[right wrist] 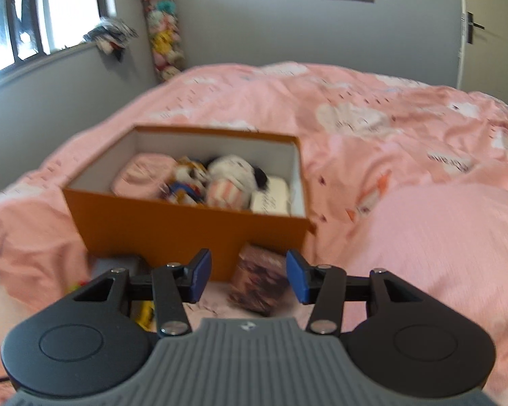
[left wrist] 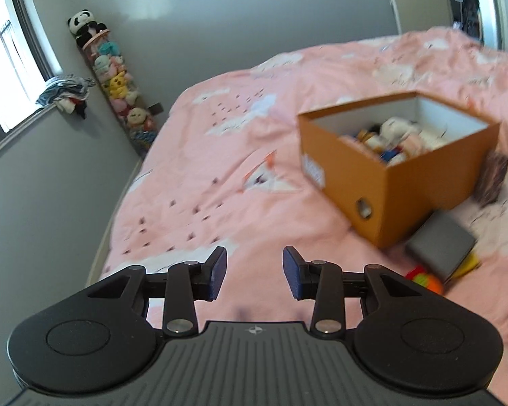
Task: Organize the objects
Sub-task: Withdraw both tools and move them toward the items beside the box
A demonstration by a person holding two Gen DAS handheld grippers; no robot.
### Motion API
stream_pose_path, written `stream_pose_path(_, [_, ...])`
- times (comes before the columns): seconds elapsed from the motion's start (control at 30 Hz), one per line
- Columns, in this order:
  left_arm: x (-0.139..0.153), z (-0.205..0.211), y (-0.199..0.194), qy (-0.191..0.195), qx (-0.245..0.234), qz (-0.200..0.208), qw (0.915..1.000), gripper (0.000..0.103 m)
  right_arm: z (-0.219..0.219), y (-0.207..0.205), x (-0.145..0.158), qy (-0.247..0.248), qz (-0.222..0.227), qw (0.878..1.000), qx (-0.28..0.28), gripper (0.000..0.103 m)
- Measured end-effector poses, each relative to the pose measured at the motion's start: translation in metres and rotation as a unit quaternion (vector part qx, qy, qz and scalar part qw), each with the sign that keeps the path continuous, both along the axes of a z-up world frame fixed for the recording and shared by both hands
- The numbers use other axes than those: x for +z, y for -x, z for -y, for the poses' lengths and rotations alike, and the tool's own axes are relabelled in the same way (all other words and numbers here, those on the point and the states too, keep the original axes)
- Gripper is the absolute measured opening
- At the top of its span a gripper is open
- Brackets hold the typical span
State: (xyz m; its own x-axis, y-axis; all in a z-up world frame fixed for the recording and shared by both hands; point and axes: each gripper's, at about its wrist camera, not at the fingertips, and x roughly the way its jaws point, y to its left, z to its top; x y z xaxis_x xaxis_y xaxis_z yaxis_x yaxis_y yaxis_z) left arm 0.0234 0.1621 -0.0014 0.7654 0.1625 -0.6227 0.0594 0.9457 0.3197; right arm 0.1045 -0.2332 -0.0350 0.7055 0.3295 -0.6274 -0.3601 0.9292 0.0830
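In the left wrist view, the left gripper (left wrist: 254, 272) hung over a bare stretch of the pink bedspread (left wrist: 220, 155), its blue-padded fingers (left wrist: 218, 272) parted with nothing between them. An open orange box (left wrist: 386, 186) sat on the bed ahead and to the right, white inside and partly filled with soft toys (left wrist: 394, 133) and other small items too blurred to name. Just beside the box's near corner lay a flat grey case (left wrist: 440, 247), with a small yellow, red and orange toy (left wrist: 426, 279) touching its near edge. A dark patterned object (left wrist: 492, 174) stood against the right side of the box. Against the grey wall at left, a tall narrow holder of plush toys (left wrist: 118, 81) was topped by a panda plush (left wrist: 81, 23), and crumpled clothes (left wrist: 66, 93) lay on the window sill.

In the right wrist view, the right gripper (right wrist: 247, 275) pointed at the near wall of the orange box (right wrist: 186, 226), its fingers (right wrist: 199, 275) spread apart and gripping nothing. The dark patterned object (right wrist: 257, 280), a small box with a brownish print, lay on the bedspread (right wrist: 389, 128) just in front of the orange box; it showed in the gap between the fingers, nearer the right one, though the blur did not let contact be told. Inside the orange box lay a pink item (right wrist: 142, 176), a black-and-white plush (right wrist: 233, 172) and a white case (right wrist: 271, 199). The grey case (right wrist: 118, 264) showed behind the left finger.
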Motion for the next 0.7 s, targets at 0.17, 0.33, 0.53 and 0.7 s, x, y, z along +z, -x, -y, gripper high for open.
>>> stream_pose_path(0.17, [-0.003, 0.025, -0.007, 0.047, -0.023, -0.009, 0.9986, 0.046, 0.009, -0.005, -0.021, 0.011, -0.039, 0.998, -0.04, 0.054])
stream_pose_path(0.33, [-0.009, 0.043, -0.014, 0.114, -0.03, -0.021, 0.9928, 0.047, 0.014, -0.021, -0.029, -0.016, -0.07, 0.996, -0.047, 0.063])
stream_pose_path(0.53, [-0.026, 0.071, -0.027, 0.161, -0.023, -0.034, 0.9861, 0.051, -0.002, -0.044, -0.045, -0.043, -0.106, 0.992, -0.045, 0.077])
stream_pose_path(0.7, [-0.048, 0.082, -0.041, 0.245, 0.005, -0.064, 0.9673, 0.061, -0.01, -0.054, -0.065, -0.048, -0.126, 0.989, -0.063, 0.077])
